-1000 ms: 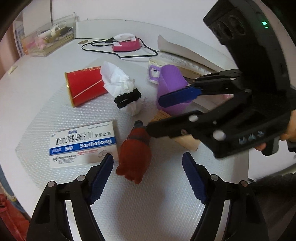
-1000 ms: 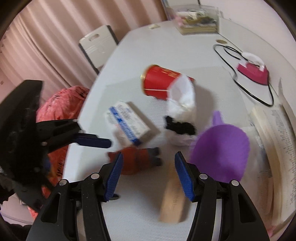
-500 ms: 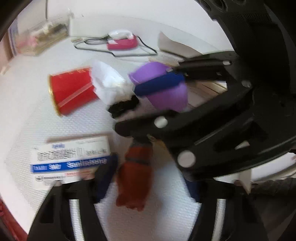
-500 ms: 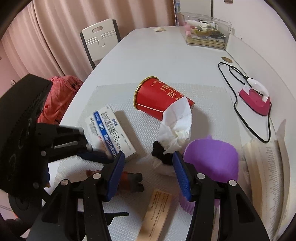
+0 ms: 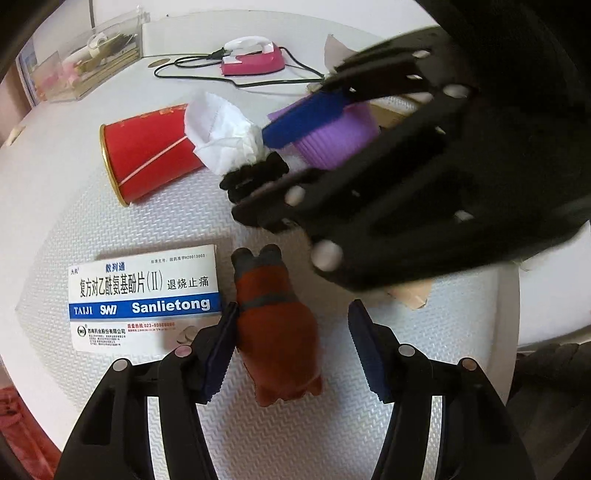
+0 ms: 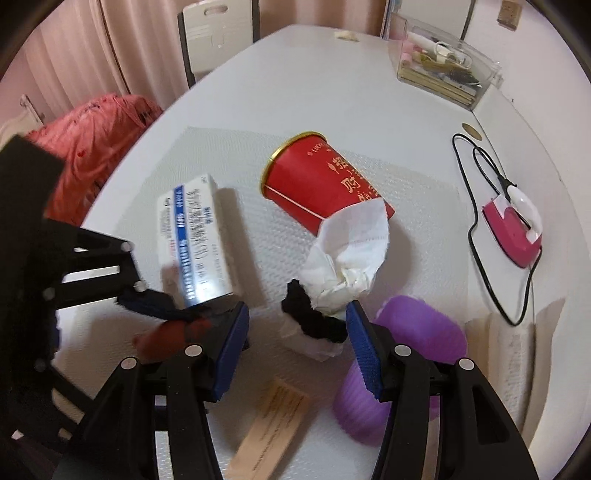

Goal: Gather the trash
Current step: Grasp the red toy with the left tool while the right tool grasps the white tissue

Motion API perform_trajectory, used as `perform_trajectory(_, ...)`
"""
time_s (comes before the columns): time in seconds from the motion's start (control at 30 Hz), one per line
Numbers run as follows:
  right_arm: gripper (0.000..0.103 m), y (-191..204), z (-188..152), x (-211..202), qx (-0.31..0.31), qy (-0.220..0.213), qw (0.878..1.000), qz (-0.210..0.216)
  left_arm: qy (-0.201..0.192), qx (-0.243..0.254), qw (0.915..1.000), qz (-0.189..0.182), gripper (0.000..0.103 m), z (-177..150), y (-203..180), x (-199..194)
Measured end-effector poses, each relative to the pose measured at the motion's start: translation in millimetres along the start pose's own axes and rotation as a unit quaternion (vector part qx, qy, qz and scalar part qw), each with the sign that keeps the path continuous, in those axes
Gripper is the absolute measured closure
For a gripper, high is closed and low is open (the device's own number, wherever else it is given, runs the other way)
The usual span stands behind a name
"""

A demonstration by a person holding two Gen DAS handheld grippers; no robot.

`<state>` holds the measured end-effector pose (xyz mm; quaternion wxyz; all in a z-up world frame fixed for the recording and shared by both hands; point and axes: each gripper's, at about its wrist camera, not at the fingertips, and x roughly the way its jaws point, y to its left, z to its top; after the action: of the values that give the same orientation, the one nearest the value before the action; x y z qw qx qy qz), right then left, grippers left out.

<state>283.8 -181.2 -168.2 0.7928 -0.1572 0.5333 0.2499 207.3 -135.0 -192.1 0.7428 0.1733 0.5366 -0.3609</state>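
On a white textured mat lie a red paper cup (image 5: 147,155) on its side, a crumpled white tissue (image 5: 221,140) with a black scrunchie (image 5: 255,177), a white medicine box (image 5: 144,299) and a red-brown toy figure (image 5: 273,328). My left gripper (image 5: 291,350) is open, its jaws on either side of the toy. My right gripper (image 6: 295,354) is open, just in front of the scrunchie (image 6: 314,321) and tissue (image 6: 347,258), above the mat. The cup (image 6: 325,181) and box (image 6: 192,240) show in the right wrist view too.
A purple ribbed cup (image 6: 402,369) lies at the right gripper's right finger, a tan paper strip (image 6: 269,428) below. A pink device with a black cord (image 6: 517,229), a clear organizer box (image 6: 443,74), an open book (image 6: 517,369), a red bag (image 6: 92,147) and a chair (image 6: 218,33) surround the table.
My left gripper has moved forward until its jaws flank the toy. My right gripper has swung left and forward over the mat toward the scrunchie and tissue.
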Motion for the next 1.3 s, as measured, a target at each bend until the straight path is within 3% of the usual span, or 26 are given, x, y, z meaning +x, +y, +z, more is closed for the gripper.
perform_trajectory(0.1, 0.047, 0, 8, 13, -0.025, 0.026, 0.999, -0.021, 0.002, -0.013, 0.9999, 0.002, 0.054, -6, 8, -3)
perform_trajectory(0.23, 0.048, 0, 16, 29, -0.051, 0.052, 0.997, -0.033, 0.004, -0.014, 0.9999, -0.006, 0.054, -5, 13, -2)
perform_trajectory(0.3, 0.063, 2, 17, 33, -0.065, 0.057, 0.995, -0.041, 0.001, -0.013, 0.9999, -0.006, 0.054, -2, 13, 1)
perform_trajectory(0.37, 0.063, 3, 17, 35, -0.076, 0.056, 0.994, -0.055, 0.001, -0.022, 0.9998, -0.005, 0.06, 0, 15, 2)
perform_trajectory(0.8, 0.065, 3, 10, 6, -0.027, 0.019, 0.999, 0.007, -0.001, -0.026, 0.9996, 0.014, 0.064, -5, 6, 1)
perform_trajectory(1.03, 0.065, 18, 0, -20, -0.023, -0.007, 0.998, 0.063, -0.011, -0.031, 0.9992, 0.022, 0.064, -9, 1, -15)
perform_trajectory(1.2, 0.065, 34, -10, -34, -0.031, -0.019, 0.996, 0.077, -0.012, -0.04, 0.9987, 0.028, 0.064, -22, -6, -27)
perform_trajectory(1.3, 0.065, 41, -18, -46, -0.032, -0.027, 0.995, 0.087, -0.016, -0.043, 0.9983, 0.035, 0.064, -50, -14, -51)
